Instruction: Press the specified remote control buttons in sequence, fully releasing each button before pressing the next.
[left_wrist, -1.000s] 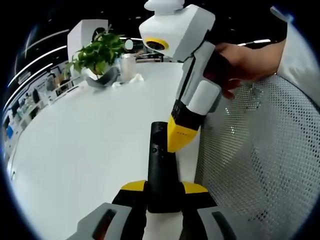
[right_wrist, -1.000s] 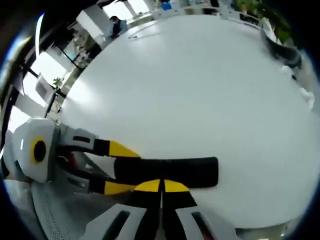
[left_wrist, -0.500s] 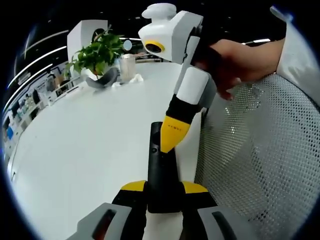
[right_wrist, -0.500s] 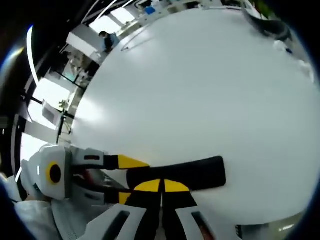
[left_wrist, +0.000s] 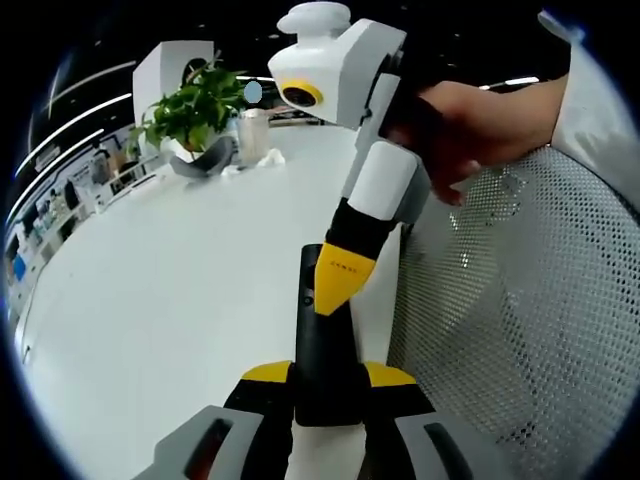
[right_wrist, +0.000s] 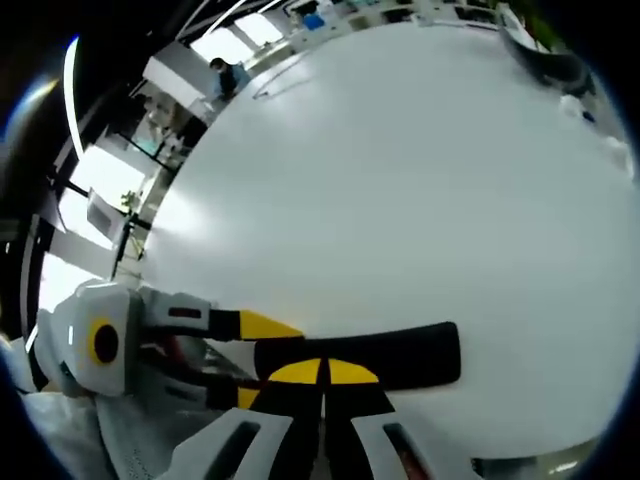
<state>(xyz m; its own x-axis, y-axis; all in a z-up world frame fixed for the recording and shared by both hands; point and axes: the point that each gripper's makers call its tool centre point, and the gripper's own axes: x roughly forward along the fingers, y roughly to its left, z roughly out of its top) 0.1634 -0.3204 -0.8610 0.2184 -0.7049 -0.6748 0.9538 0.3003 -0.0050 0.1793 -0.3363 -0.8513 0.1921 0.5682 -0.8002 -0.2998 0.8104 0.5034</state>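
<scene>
While my left gripper (left_wrist: 325, 385) pinches the near end of the black remote control (left_wrist: 322, 330) between its yellow-tipped jaws, the remote points away from me over the white bench (left_wrist: 180, 290). My right gripper (left_wrist: 335, 285) comes in from the upper right of the left gripper view, its jaws pressed together into one yellow tip that rests on the remote's upper face, near its far end. In the right gripper view, the remote (right_wrist: 400, 350) lies crosswise just past my closed right gripper (right_wrist: 323, 372), with the left gripper (right_wrist: 245, 355) clamping it from the left. My hand (left_wrist: 470, 125) grips the right gripper's handle. A potted plant (left_wrist: 195, 110) stands at the bench's far end, and a white mesh chair (left_wrist: 520, 310) sits beside the bench.
</scene>
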